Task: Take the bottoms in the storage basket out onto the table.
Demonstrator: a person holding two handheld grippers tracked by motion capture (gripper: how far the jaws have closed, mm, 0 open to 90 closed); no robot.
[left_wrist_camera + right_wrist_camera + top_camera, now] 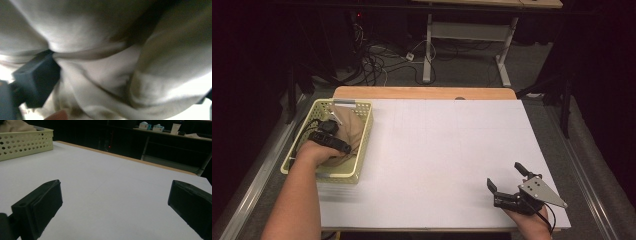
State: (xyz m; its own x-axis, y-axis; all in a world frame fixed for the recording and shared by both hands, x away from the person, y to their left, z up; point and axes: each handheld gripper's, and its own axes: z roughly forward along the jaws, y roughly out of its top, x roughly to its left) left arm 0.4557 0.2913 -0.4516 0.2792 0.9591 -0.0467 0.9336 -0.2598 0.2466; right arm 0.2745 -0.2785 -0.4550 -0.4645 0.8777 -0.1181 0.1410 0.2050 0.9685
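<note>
The left gripper (331,131) is lowered into the pale green perforated basket (364,131) at the left edge of the surface (437,150), its jaws spread wide and pushed into a bundle of beige cloth (349,125). In the left gripper view a fold of the cloth (100,75) lies between the jaws, with one black pad (37,80) set against a crease; the pads are not seen pressing the fabric together, so the jaws are judged open around it rather than clamped. The cloth is piled loosely in the basket, rising a little above its rim. It is judged to be light, soft and limp: it will sag and unfold when lifted, and a thin single layer could slip free. A thick gathered fold or seam near the top of the pile is the better place to take hold. Farther off, the right gripper (508,186) is held low over the near right corner of the surface, its jaws wide apart with nothing between them, well apart from the basket.
</note>
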